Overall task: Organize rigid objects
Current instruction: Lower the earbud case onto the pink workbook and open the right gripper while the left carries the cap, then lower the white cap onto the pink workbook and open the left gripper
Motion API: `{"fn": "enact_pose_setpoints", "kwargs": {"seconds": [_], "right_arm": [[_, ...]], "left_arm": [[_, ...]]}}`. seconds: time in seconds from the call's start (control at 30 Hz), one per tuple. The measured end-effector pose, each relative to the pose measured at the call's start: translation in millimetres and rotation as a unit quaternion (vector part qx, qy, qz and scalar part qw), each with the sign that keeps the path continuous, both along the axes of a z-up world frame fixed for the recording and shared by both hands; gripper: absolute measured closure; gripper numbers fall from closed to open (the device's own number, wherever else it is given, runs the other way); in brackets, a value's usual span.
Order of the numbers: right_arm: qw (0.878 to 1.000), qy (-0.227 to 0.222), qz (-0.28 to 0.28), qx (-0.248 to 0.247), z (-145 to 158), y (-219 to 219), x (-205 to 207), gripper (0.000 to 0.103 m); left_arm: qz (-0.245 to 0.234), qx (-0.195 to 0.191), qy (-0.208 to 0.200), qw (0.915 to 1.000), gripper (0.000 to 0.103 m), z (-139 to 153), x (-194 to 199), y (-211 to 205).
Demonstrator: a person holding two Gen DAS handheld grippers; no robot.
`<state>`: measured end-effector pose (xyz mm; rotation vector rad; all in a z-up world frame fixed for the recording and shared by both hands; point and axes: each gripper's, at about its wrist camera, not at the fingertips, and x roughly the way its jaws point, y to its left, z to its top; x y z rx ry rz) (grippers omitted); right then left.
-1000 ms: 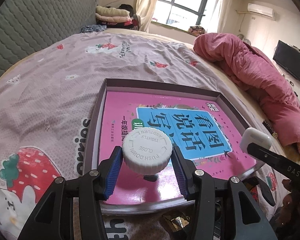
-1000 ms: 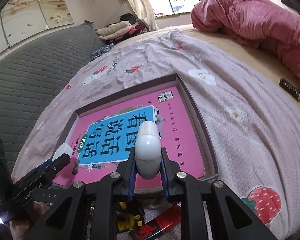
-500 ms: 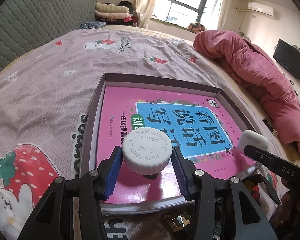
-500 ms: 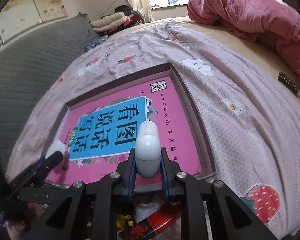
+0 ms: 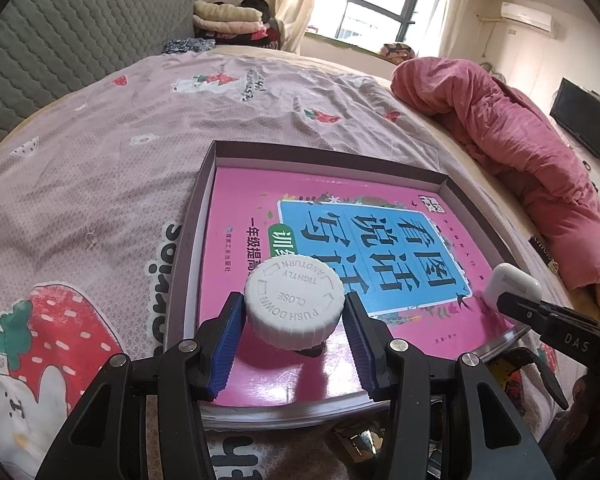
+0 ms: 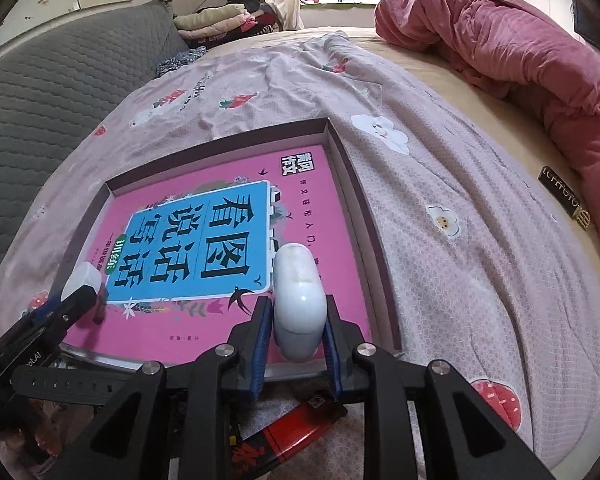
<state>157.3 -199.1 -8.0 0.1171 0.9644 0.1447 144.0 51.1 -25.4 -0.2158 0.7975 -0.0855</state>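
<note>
The left gripper (image 5: 294,322) pinches a white bottle (image 5: 294,307) by its ribbed cap, the blue fingers (image 5: 229,340) pressed against both sides. The left wrist view looks straight onto the cap, where raised lettering can be read, and the bottle's body is hidden beneath it. The bottle hangs over the near end of a pink book (image 5: 260,216) that lies in a shallow dark box (image 5: 196,208) on the bed (image 5: 100,140).

The right gripper (image 6: 300,334) has a white earbud case (image 6: 299,304) between its fingers (image 6: 262,340). Its jaws are opening, and a thin gap shows on either side of the case. The case stands on end over the book's near right corner; whether it rests on the cover cannot be made out.

Each view catches the other gripper only at its edge. The left view shows the case (image 5: 510,285) side-on, behind one black finger. The right view shows only a sliver of the bottle (image 6: 82,280) at the far left.

Only the right view shows a red packet (image 6: 300,432) below the gripper, largely hidden by it. A pink quilt (image 6: 500,32) lies heaped at the far right, cut off by the frame.
</note>
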Motion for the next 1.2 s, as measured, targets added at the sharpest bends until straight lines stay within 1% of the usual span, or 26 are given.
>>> {"fn": "enact_pose_setpoints", "kwargs": {"seconds": [0.1,0.17,0.23,0.4,0.53,0.7,0.83,1.0,1.2], "right_arm": [[1.0,-0.006,0.002,-0.011,2.0,-0.3,-2.9,0.074],[1.0,-0.01,-0.001,-0.014,3.2,-1.7,-4.2,0.063],[1.0,-0.014,-0.006,-0.017,4.9,-3.4,-5.5,0.06],[0.999,-0.02,-0.019,-0.02,7.8,-11.5,-8.2,0.06],[0.999,-0.029,-0.019,-0.015,11.5,-13.7,-13.5,0.06],[0.998,-0.052,-0.006,-0.028,20.6,-12.0,-23.9,0.06],[0.998,-0.057,-0.002,-0.032,26.0,-13.8,-29.2,0.06],[0.997,-0.058,0.003,-0.042,27.1,-13.9,-35.8,0.059],[0.997,-0.071,0.002,-0.042,33.8,-16.3,-42.0,0.058]], "left_arm": [[-0.002,0.006,0.001,1.0,0.052,-0.8,0.5,-1.1],[-0.003,0.005,0.002,1.0,0.052,-0.9,0.7,-0.9],[-0.004,0.007,0.003,1.0,0.052,-0.8,0.5,-1.3],[-0.005,0.021,0.005,0.9998,0.052,-2.0,2.1,-4.4],[-0.006,0.031,0.007,0.9995,0.051,-3.2,2.4,-6.5],[-0.007,0.045,0.009,0.9989,0.051,-4.0,3.4,-9.2],[-0.006,0.047,0.011,0.9988,0.051,-3.8,4.5,-9.6],[-0.008,0.068,0.012,0.9976,0.051,-5.4,4.5,-14.4],[-0.008,0.063,0.014,0.9979,0.051,-4.7,3.3,-12.7]]}}
